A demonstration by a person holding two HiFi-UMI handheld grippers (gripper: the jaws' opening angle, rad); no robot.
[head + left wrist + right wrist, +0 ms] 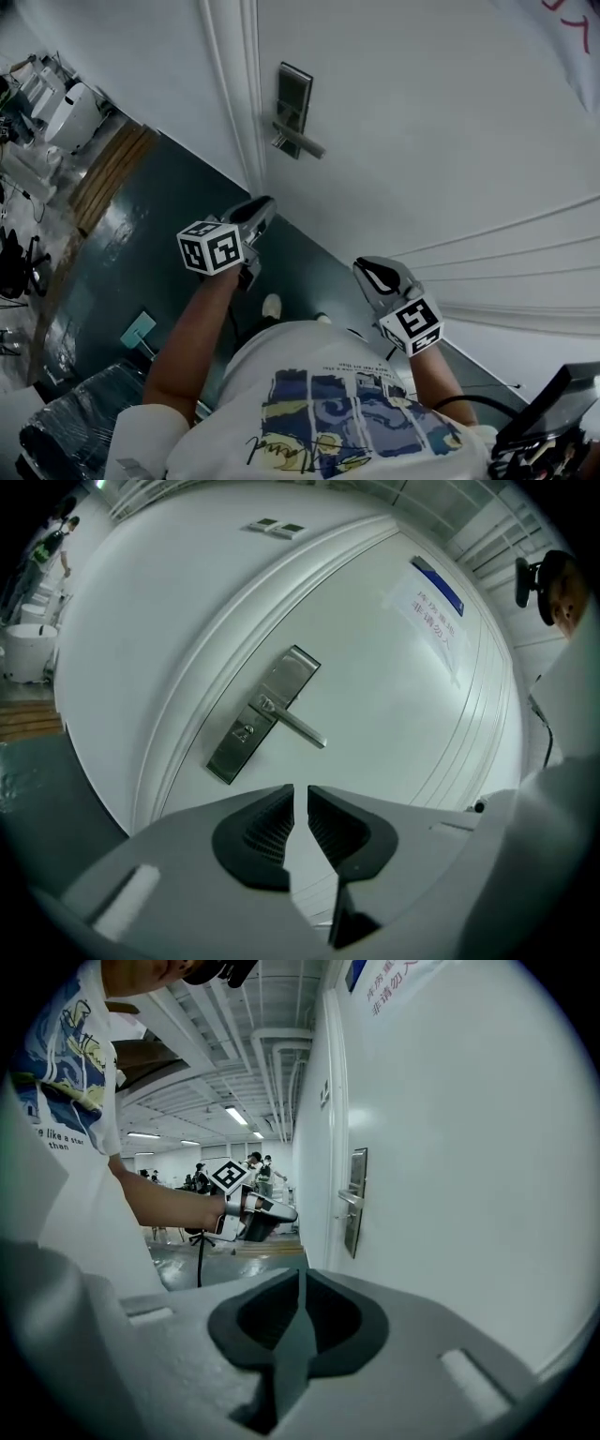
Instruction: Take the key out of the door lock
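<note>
Door [422,112]: white and plain; shut against a moulded white frame [230,84]; a notice [433,607] with a blue strip is stuck on it, well away from the lock.
Lock plate [267,710]: silver metal; a tall narrow rectangle; it sits on the door just beside the frame.
Lever [298,727]: a straight silver bar; it runs from the plate's middle out across the door, away from the frame.
Key: no view shows it plainly; a small dark bit [246,731] on the plate near the lever's root may be key or keyhole, too small to tell.
Left gripper [301,794]: jaws a narrow slit apart, only the white door seen through the gap, nothing between the pads; it points at the plate but is well apart from it; in the head view it is raised toward the frame, marker cube [211,247] on top.
Right gripper [301,1279]: jaws together at the tips, nothing between them; it is held lower and back from the door, pointing along the door's face; the plate shows edge-on ahead of it.
Floor [122,253]: dark green and glossy, under the left arm.
</note>
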